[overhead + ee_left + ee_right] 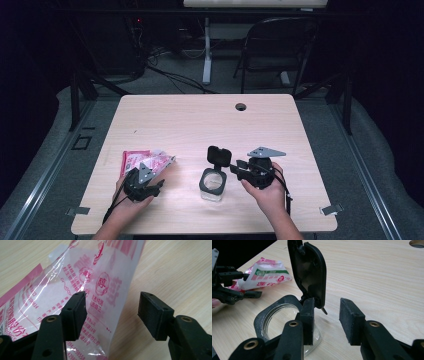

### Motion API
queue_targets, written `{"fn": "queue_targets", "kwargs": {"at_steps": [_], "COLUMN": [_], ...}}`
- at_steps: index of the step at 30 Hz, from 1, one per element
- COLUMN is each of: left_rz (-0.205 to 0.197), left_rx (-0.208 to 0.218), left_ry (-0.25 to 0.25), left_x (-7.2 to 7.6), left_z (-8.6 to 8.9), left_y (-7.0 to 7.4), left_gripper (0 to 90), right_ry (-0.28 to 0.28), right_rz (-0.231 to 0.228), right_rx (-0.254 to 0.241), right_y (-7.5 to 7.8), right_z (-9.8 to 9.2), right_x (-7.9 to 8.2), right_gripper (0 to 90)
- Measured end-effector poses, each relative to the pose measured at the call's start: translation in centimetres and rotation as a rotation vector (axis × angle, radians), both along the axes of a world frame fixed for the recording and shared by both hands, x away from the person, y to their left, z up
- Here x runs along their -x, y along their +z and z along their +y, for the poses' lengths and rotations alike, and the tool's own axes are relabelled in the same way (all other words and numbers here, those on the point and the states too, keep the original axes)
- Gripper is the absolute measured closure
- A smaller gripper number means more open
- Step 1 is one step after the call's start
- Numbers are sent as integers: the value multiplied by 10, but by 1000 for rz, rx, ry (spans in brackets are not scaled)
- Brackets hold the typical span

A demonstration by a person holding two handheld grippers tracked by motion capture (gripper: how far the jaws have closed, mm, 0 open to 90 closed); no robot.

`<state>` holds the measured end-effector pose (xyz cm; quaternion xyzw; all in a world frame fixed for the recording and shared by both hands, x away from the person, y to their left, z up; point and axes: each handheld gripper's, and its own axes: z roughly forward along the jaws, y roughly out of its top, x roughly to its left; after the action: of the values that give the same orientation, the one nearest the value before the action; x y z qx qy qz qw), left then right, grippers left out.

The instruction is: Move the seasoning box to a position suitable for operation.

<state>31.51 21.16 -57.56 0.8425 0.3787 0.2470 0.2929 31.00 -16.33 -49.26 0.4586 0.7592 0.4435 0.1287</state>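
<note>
Dark room, folding chair [280,47] beyond table [200,117]

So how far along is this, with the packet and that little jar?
Done: the jar stands with its black flip lid swung open. In hand: the left gripper has its jaws open around the edge of the pink-printed packet, not yet pinching it; the right gripper waits open beside the jar's hinge. Left: gripping the packet and presumably bringing it to the jar.

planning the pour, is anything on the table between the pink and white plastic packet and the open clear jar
Nothing visible does. Bare wooden table lies between the pink and white plastic packet by the left gripper and the clear jar with the black rim. Its black flip lid stands open at the far side.
</note>
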Motion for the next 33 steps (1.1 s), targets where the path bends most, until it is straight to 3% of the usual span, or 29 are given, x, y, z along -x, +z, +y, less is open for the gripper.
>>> {"fn": "queue_targets", "kwargs": {"at_steps": [15, 20, 26, 31, 33], "left_rz": [-4, -42, -54, -53, -45], "left_rx": [37, -5, -29, -33, -16], "left_ry": [58, 59, 76, 81, 81], "left_x": [-2, 0, 0, 0, -2], "left_z": [12, 9, 6, 5, 6], "left_y": [-2, -6, -7, -8, -7], "left_gripper": [604, 655, 708, 741, 757], "right_ry": [-6, -3, -1, 4, 5], "right_rz": [-2, 2, 4, 3, 4], "right_rx": [-3, 3, 5, 6, 7], "right_y": [-1, -1, -2, -3, -3], "right_z": [-1, -1, -1, 0, 0], "right_x": [0, 0, 0, 0, 0], "right_gripper": [645, 644, 643, 641, 640]}}
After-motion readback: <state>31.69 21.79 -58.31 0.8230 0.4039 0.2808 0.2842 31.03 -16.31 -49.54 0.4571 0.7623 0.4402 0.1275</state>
